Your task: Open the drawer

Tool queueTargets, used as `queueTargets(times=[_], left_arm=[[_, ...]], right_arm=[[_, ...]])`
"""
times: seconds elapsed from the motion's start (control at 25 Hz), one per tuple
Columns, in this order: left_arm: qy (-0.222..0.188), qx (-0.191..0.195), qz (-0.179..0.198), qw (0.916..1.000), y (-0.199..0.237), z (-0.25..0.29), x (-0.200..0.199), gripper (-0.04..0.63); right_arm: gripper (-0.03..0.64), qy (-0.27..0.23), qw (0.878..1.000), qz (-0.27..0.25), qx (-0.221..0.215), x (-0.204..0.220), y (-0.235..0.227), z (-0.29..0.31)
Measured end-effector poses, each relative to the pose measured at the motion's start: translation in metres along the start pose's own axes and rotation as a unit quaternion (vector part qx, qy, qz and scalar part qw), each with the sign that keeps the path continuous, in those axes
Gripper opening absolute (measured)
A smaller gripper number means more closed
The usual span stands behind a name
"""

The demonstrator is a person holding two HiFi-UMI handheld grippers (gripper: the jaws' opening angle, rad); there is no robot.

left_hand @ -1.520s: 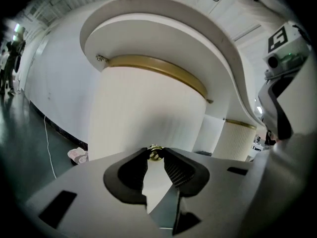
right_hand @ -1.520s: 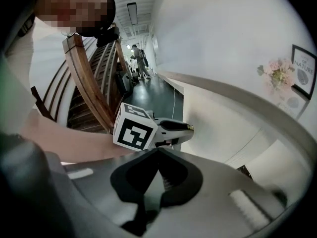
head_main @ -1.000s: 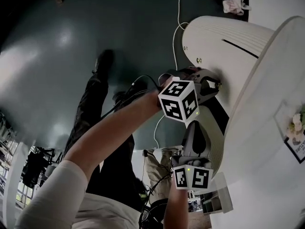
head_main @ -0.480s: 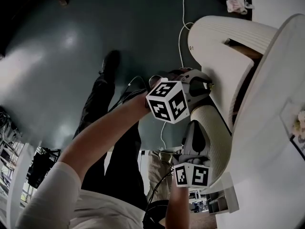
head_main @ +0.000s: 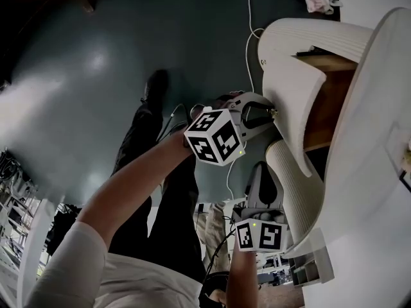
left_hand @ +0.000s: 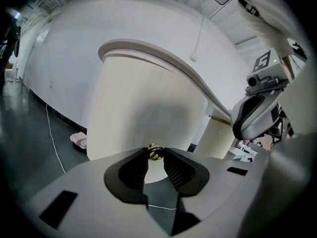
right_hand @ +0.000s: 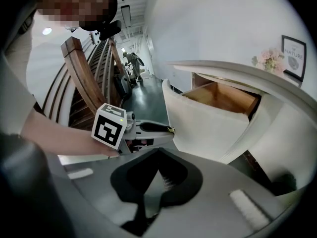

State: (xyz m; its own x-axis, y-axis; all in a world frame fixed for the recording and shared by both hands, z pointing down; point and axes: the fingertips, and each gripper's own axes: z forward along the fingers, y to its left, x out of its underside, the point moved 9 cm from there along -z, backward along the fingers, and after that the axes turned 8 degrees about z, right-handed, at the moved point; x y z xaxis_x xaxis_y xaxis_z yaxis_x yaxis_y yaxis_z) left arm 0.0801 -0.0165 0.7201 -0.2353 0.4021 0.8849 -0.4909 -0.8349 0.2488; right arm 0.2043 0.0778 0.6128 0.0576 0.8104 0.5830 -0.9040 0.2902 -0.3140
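The drawer point(head_main: 308, 38) sits at the top of a curved white cabinet, just under the counter point(head_main: 379, 146); it stands pulled out, its ribbed white front well clear of the cabinet body and its brown wooden inside point(right_hand: 223, 98) showing; on the front is a small brass knob point(left_hand: 155, 152), and the left tool point(left_hand: 155, 155) is clamped on it, the two dark pads pressed to either side; from the head view this tool point(head_main: 270, 111) reaches in from the left, its marker cube toward the person; the right tool point(right_hand: 158, 152) has its jaws together with nothing between them; it point(head_main: 262, 171) hangs lower, just beside the ribbed front point(head_main: 297, 185) beneath the drawer, and I cannot tell whether it touches; a framed print point(right_hand: 293, 57) and pale flowers point(right_hand: 270, 58) stand on the counter; a white cable point(head_main: 248, 18) trails over the dark floor point(head_main: 96, 76).
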Motion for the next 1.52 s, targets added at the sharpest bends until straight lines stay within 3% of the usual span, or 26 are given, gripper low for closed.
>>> queueTargets(times=[0.88, 1.52], left_arm=[[0.015, -0.014, -0.051, 0.9985, -0.025, -0.073, 0.036, 0.101], [0.028, -0.026, -0.071, 0.9967, -0.033, -0.102, 0.049, 0.101]], right_arm=[[0.011, -0.003, 0.999, 0.038, -0.014, 0.029, 0.047, -0.006], [0.011, 0.002, 0.997, 0.047, -0.061, 0.041, 0.072, -0.011]])
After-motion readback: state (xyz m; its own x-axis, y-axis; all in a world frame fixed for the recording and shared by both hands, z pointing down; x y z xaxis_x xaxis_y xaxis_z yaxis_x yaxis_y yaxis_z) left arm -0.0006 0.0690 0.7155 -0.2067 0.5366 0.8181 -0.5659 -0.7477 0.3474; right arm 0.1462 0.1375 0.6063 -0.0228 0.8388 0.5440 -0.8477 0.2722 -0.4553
